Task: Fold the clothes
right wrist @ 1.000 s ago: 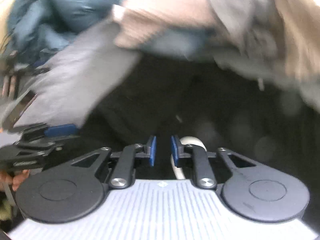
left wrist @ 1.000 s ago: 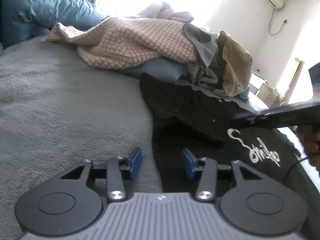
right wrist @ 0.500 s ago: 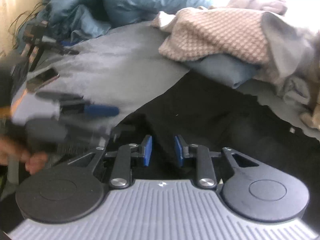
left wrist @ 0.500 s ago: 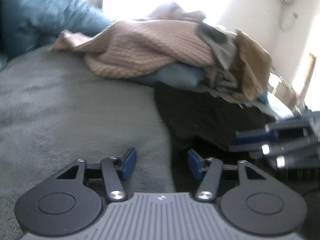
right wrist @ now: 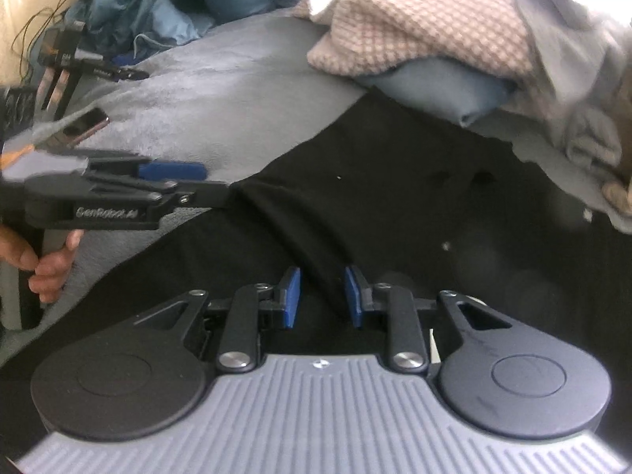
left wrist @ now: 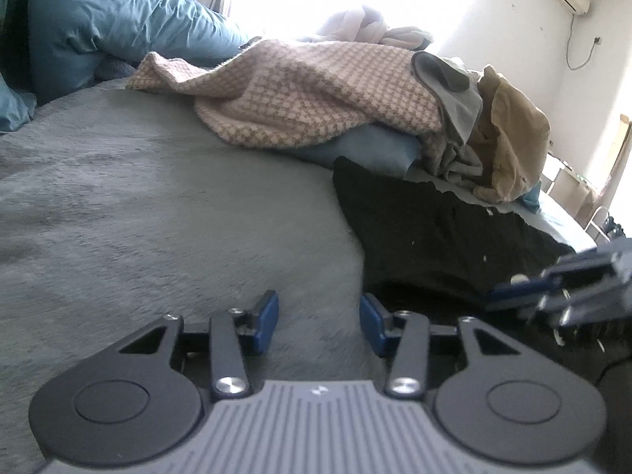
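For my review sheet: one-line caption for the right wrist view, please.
Right claw open over a ridge of the black garment spread on the grey bed; left claw, jaws closing, at its edge.

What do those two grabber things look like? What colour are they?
Both look alike. The left tool and the right tool each have two black metal fingers with blue pads, silver screws, two round black discs and a ribbed grey body. From the side, the left one shows white lettering on its black casing.

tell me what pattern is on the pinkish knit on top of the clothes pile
A small houndstooth-like check in pink and tan on the knit, clearest in the left wrist view.
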Motion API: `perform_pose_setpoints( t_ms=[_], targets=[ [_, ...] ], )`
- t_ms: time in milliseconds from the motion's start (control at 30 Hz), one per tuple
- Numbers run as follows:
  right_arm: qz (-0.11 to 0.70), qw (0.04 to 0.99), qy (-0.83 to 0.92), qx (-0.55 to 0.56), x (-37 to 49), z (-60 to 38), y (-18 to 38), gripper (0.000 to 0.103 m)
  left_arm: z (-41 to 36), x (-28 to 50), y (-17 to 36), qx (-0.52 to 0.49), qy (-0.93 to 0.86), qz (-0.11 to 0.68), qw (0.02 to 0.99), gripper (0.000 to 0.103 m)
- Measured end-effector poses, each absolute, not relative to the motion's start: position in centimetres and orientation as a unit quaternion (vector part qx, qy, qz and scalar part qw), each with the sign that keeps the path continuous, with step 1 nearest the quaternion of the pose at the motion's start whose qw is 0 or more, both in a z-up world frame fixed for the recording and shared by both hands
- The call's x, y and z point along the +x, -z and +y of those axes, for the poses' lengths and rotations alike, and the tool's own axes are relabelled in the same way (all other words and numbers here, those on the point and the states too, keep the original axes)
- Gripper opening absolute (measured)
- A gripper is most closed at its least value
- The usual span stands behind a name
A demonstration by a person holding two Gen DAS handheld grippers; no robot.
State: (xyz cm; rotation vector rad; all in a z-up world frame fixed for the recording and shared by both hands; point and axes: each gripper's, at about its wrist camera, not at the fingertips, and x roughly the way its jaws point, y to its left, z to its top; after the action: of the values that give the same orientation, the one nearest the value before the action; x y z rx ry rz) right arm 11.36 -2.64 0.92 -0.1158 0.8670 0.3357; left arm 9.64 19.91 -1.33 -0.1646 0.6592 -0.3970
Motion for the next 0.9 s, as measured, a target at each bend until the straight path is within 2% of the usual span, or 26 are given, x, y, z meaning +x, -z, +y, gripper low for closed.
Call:
perform_pose_setpoints(
  t_ms=[133, 233, 300, 367, 467, 600, 767, 900],
  targets=[
    [0.405, 0.9, -0.159, 0.022, 11.7, -3.6, -3.1, 0.025, 21.5, 9.2, 0.7, -0.11, 0.186, 0.32, 0.922, 0.05],
    [0.388, 0.91, -0.144, 0.029, 13.0, -2.2, -2.7, 0.024, 21.5, 9.4, 0.2, -0.131, 0.187, 0.301, 0.926, 0.062],
    [0.397, 0.908, -0.128, 0.016, 13.7, -1.3, -1.4, 0.025, 20.6, 9.7, -0.2, -0.122, 0.213, 0.279, 0.929, 0.075],
    [0.407, 0.905, -0.122, 0.003, 13.9, -0.5, 0.0, 0.025, 19.4, 10.3, -0.1, -0.118, 0.243, 0.264, 0.926, 0.078],
    [0.394, 0.909, -0.132, -0.019, 11.6, 0.1, 0.4, 0.025, 18.2, 11.8, 0.9, -0.111, 0.238, 0.31, 0.914, 0.078],
    [0.406, 0.901, -0.148, -0.036, 9.6, -0.6, -1.0, 0.024, 18.7, 11.7, 1.3, -0.126, 0.24, 0.312, 0.911, 0.077],
    [0.36, 0.928, -0.09, -0.027, 13.9, -3.6, -2.5, 0.024, 18.8, 11.2, 1.6, -0.117, 0.238, 0.31, 0.913, 0.077],
    [0.404, 0.914, -0.034, 0.014, 17.3, -7.9, 0.6, 0.022, 19.0, 11.1, 1.7, -0.117, 0.24, 0.31, 0.912, 0.077]
  ],
)
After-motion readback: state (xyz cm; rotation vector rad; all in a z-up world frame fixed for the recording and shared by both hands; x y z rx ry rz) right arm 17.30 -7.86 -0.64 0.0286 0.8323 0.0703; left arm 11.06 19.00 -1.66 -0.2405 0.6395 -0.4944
